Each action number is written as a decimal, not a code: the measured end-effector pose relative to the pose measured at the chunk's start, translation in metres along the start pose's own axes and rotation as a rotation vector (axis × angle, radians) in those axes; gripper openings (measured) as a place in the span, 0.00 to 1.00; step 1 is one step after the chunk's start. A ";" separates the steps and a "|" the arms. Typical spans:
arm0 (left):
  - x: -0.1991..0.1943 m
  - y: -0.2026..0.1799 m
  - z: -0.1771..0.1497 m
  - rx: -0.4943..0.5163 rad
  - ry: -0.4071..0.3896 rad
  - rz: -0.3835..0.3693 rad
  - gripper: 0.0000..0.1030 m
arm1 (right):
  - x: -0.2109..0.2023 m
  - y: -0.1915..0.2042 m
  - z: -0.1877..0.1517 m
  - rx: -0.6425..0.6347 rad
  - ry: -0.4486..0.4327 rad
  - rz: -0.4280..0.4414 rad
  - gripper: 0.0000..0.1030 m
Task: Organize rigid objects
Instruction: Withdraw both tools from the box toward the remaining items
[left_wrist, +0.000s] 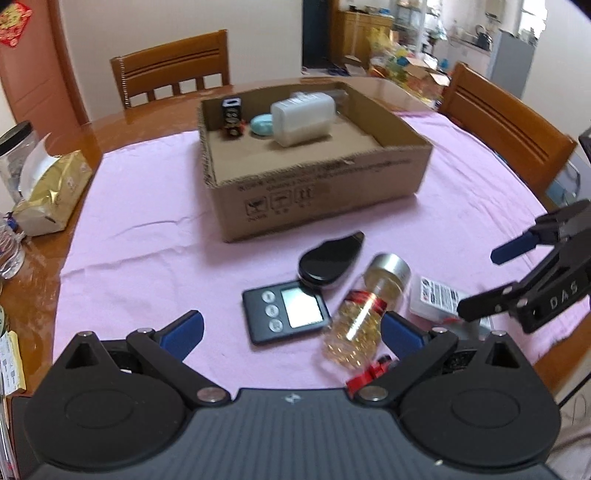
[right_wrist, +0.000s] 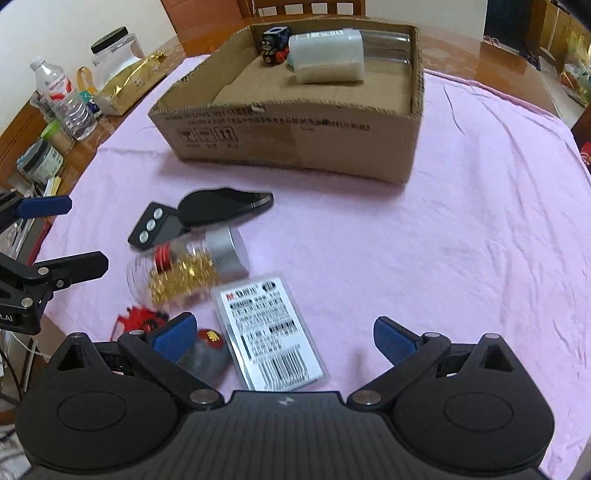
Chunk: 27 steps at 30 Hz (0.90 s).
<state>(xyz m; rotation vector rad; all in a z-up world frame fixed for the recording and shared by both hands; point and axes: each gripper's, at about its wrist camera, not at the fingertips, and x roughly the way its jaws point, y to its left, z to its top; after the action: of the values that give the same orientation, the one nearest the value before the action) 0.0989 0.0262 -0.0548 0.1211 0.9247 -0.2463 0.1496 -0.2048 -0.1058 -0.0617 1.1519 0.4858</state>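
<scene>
Cardboard box (left_wrist: 317, 192) holds some items; left gripper (left_wrist: 291, 332) and right gripper (right_wrist: 284, 334) both gape wide.

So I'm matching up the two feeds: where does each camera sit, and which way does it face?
Left wrist: sits on the left claw, facing across the pink cloth toward the cardboard box; the right claw enters from the right.
Right wrist: sits on the right claw, facing the same box; the left claw shows at left.
Shared: box, glass jar, digital scale.
</scene>
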 end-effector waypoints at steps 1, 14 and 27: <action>0.001 -0.001 -0.001 0.004 0.007 -0.008 0.98 | -0.001 -0.002 -0.003 0.006 -0.008 0.002 1.00; 0.015 -0.019 -0.013 0.016 0.086 -0.097 0.98 | 0.003 -0.006 -0.024 -0.058 0.051 -0.033 1.00; 0.031 -0.029 -0.030 -0.025 0.167 -0.101 0.98 | 0.031 -0.027 -0.020 -0.059 0.003 -0.229 1.00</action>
<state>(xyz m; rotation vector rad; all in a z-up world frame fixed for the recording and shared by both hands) 0.0862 -0.0003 -0.0972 0.0721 1.1015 -0.3219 0.1532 -0.2243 -0.1464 -0.2430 1.1178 0.3162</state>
